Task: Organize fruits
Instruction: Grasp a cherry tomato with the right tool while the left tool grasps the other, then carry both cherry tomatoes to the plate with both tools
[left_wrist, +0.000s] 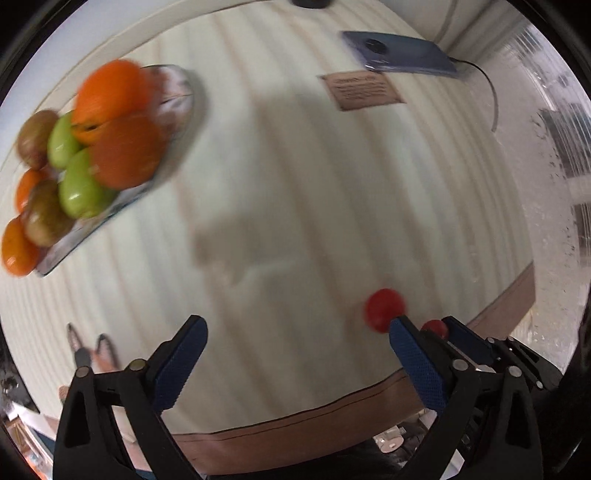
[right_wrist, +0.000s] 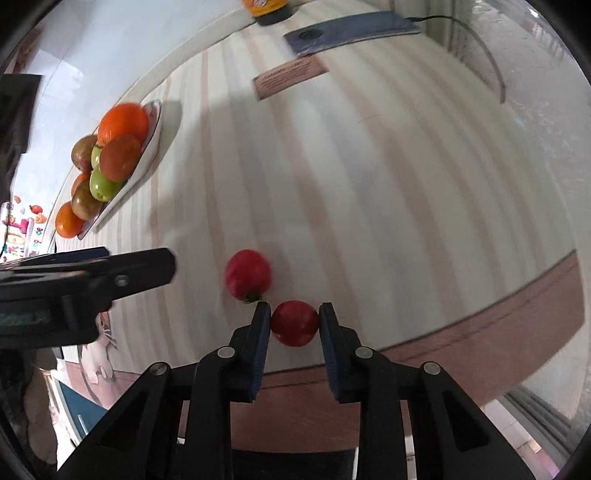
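Observation:
A red tomato (right_wrist: 295, 324) sits near the table's front edge, and my right gripper (right_wrist: 294, 308) is shut on it, pads pressing both sides. A second red tomato (right_wrist: 248, 275) (left_wrist: 384, 310) lies free on the striped tablecloth just beyond it. My left gripper (left_wrist: 295, 325) hangs open over bare cloth with nothing between its fingers; that free tomato lies by its right fingertip. The held tomato (left_wrist: 436, 328) peeks out behind that finger. A plate (left_wrist: 181, 88) (right_wrist: 157, 118) at the far left is piled with oranges, green fruits and brownish fruits.
A blue phone (left_wrist: 402, 53) (right_wrist: 351, 31) with a cable and a brown card (left_wrist: 364, 90) (right_wrist: 291, 75) lie at the back right. The table's brown front edge (left_wrist: 295, 432) runs just below the grippers. A dark-based object (right_wrist: 269, 13) stands at the back.

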